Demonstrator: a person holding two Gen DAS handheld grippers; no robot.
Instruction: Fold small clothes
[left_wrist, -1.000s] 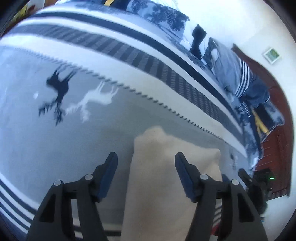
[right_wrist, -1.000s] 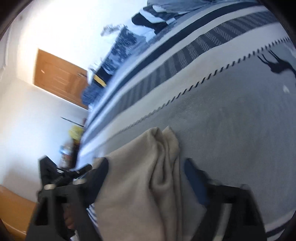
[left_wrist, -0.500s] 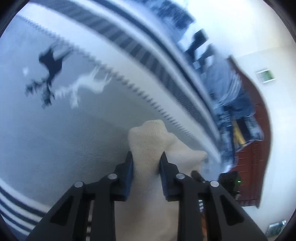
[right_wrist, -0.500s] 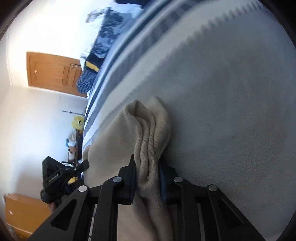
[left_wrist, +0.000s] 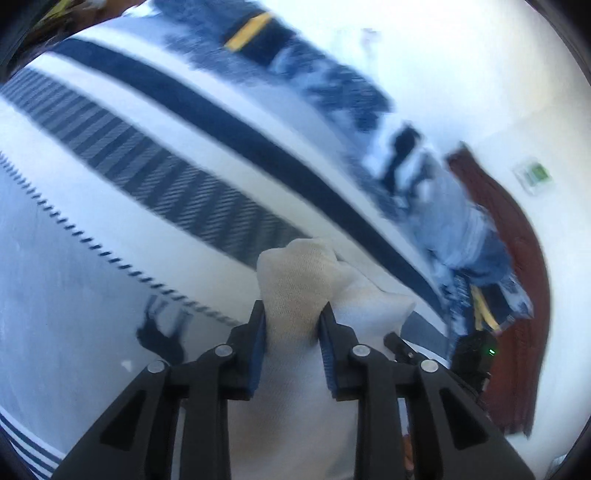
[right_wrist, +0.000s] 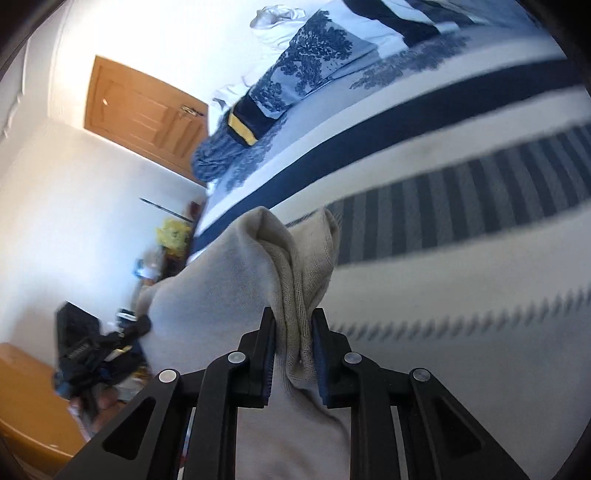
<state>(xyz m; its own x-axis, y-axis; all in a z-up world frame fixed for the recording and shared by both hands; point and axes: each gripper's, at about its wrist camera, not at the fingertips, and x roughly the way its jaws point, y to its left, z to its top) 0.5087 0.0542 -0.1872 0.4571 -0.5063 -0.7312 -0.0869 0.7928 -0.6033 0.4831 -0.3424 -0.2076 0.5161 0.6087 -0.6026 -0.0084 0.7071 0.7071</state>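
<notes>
Both tools are clamped on cloth. Left tool (left_wrist: 291, 314) pinches a bunched corner of the cream garment (left_wrist: 295, 280) between its blue pads (left_wrist: 258, 343), though the jaws are easing apart a touch with the fabric still pressed between them. Right tool (right_wrist: 293, 321) grips another bunched edge of the same cream garment (right_wrist: 295, 266), the knit squeezed into a narrow fold between its pads (right_wrist: 269, 354). Garment is raised off the bed (right_wrist: 461, 266), stretched between the two tools and hanging down toward each camera. Under it lies the striped bedspread (left_wrist: 184, 177), white with navy bands and a grey field below a stitched line; a dark deer figure (left_wrist: 162, 332) shows on the grey part. Patterned blue pillows (right_wrist: 314, 48) sit at the head of the bed, a wooden door (right_wrist: 144, 110) stands beyond, and a dark red headboard (left_wrist: 517, 258) runs along the far side in the left view. Left view is blurred.
</notes>
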